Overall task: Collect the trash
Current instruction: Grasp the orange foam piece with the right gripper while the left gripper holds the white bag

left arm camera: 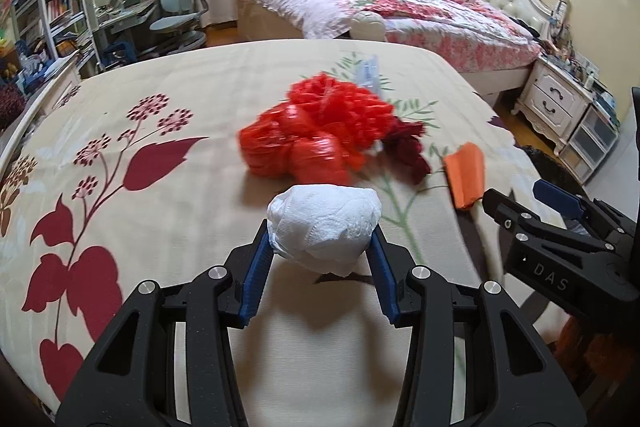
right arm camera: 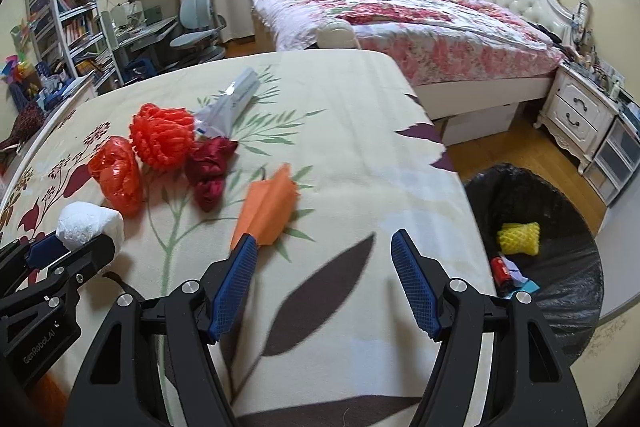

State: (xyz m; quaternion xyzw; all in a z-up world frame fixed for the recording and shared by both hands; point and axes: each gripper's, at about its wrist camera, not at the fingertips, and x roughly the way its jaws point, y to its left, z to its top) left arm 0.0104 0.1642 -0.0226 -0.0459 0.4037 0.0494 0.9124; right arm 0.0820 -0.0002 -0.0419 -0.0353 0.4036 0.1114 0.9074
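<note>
The wad of white tissue (left arm camera: 324, 227) is sitting pinched between the blue pads of the left gripper (left arm camera: 322, 247), held just clear of the flowered tablecloth (left arm camera: 168, 227), with most of its bulk bulging beyond the fingertips. The right gripper (right arm camera: 324, 259) is hanging alongside with its jaws spread and nothing between them, the orange paper (right arm camera: 268, 211) lying just past its left pad. Further out on the cloth, the red plastic bag (right arm camera: 116, 179), the red foam net (right arm camera: 164, 135), the dark red wrapper (right arm camera: 210, 167) and a grey packet (right arm camera: 236, 95) are waiting close together. The bin with the black liner (right arm camera: 560, 279) is standing on the floor beside the table's right edge, already holding a yellow net (right arm camera: 518, 237) and scraps. Judgement: the tissue is being carried to the bin; the squeeze should be kept steady, since soft paper may slip, and release should come only once it is fully over the liner's mouth.
</note>
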